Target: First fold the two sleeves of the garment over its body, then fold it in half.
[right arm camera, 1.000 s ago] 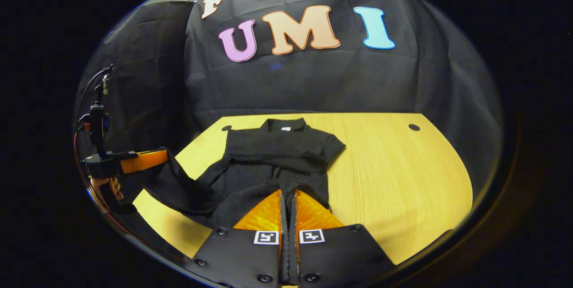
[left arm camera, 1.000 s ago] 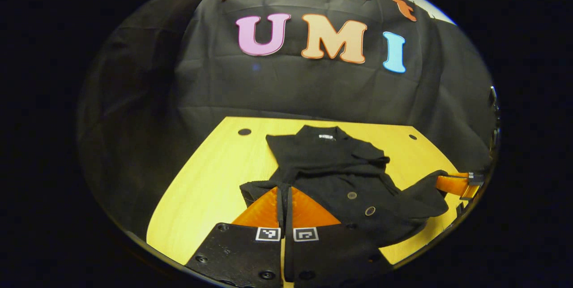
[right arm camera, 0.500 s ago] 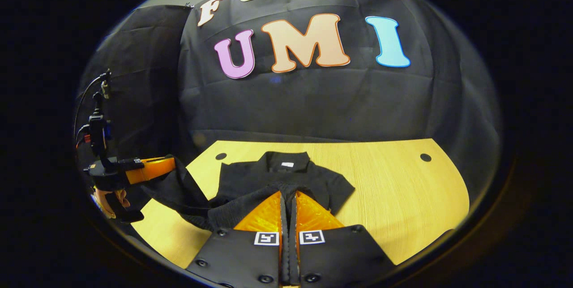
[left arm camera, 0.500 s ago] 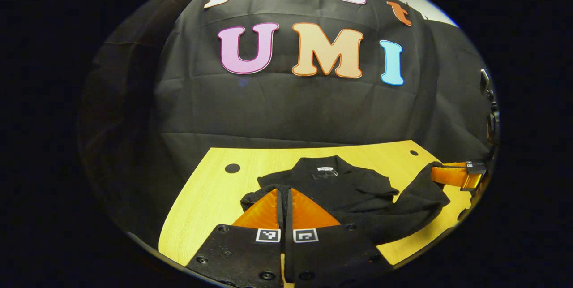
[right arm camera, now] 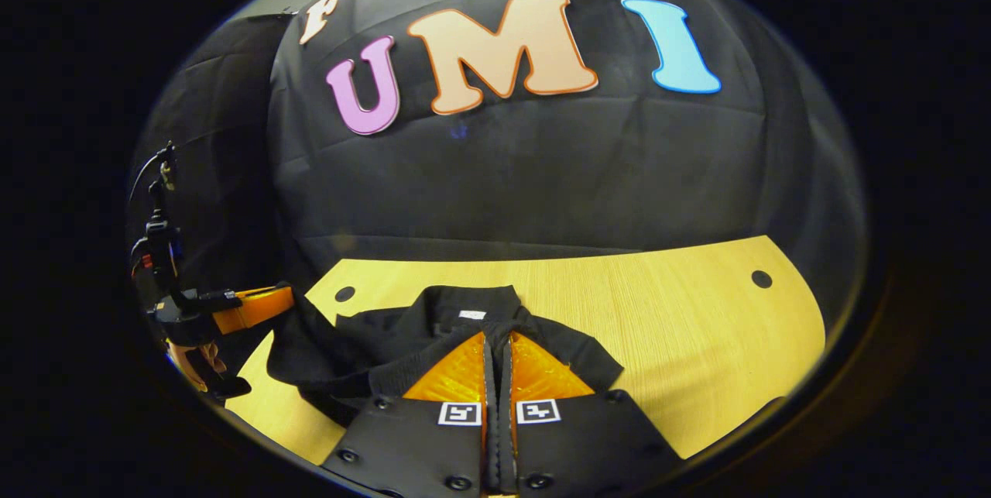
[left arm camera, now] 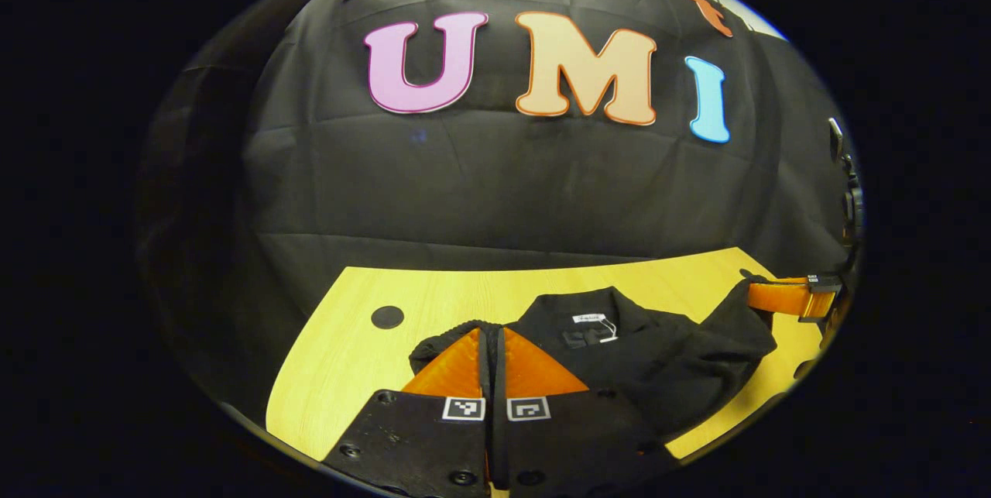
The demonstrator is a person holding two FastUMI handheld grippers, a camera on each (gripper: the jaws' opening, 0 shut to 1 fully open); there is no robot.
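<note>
Left gripper (left arm camera: 492,343) and right gripper (right arm camera: 495,347) are each pinching the hem of the garment (left arm camera: 658,351), carrying it ahead toward the collar (right arm camera: 472,308): half-fold underway. Next: lowering, aligning, releasing.

Table (left arm camera: 364,358): light yellow wood-grain top with a curved near edge, set against the black cloth wall. In the right gripper view the top (right arm camera: 681,343) runs wide and bare to the right of the fingers.

Holes: small dark round holes in the top. One hole (left arm camera: 386,317) lies ahead and left of the fingers in the left gripper view. The right gripper view has one (right arm camera: 344,293) ahead and left of the fingers, another (right arm camera: 761,279) far right near the back edge.

Garment (left arm camera: 658,358): black, lying on the top, just ahead and right of the fingers in the left gripper view. White neck label (left arm camera: 588,318) faces up. In the right gripper view the garment (right arm camera: 372,335) spreads ahead of the fingers and to their left.
</note>
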